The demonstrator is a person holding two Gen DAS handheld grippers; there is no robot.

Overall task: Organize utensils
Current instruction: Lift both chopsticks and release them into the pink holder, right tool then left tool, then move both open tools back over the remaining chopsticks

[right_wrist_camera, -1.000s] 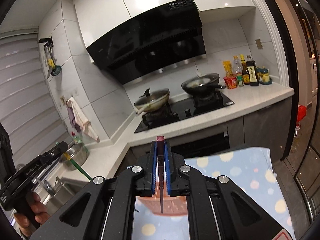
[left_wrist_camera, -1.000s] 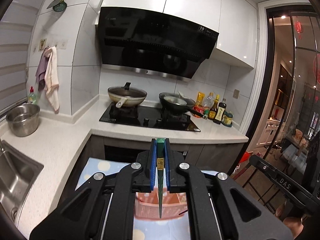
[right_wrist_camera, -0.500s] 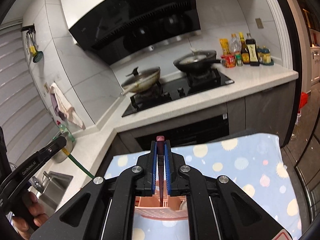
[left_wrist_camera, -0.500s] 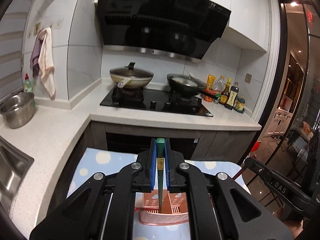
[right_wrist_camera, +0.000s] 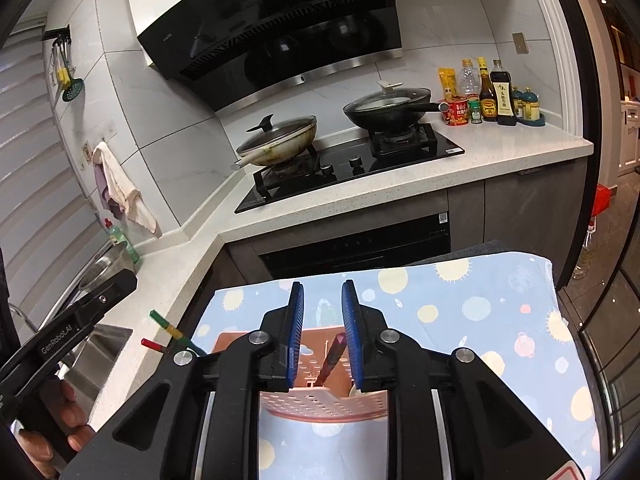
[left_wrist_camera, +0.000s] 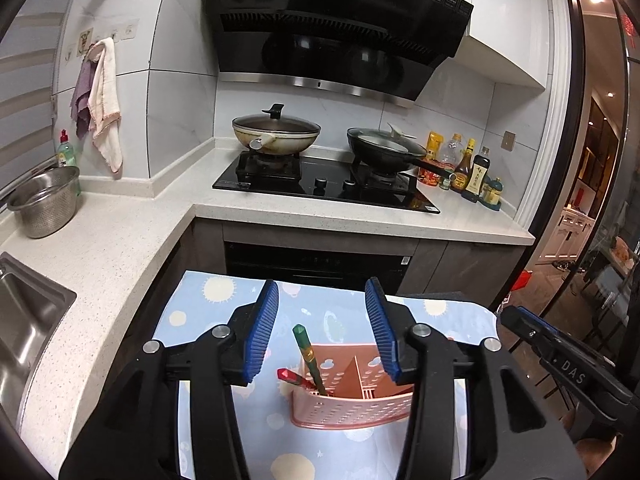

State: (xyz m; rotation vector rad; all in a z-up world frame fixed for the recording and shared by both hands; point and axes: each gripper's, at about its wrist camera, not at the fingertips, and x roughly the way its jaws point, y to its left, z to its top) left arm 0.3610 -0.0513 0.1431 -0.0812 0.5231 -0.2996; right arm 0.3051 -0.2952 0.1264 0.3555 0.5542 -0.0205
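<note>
Home kitchen: gas hob (left_wrist_camera: pixel 326 186) with two lidded pans (both covered), black extractor hood (left_wrist_camera: pixel 336 28), sauce bottles (left_wrist_camera: pixel 466 170), steel sink (left_wrist_camera: pixel 24 320).

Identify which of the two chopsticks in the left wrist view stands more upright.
The green chopstick: it rises steeply from the pink holder, while the red-tipped chopstick beside it leans low to the left.
</note>
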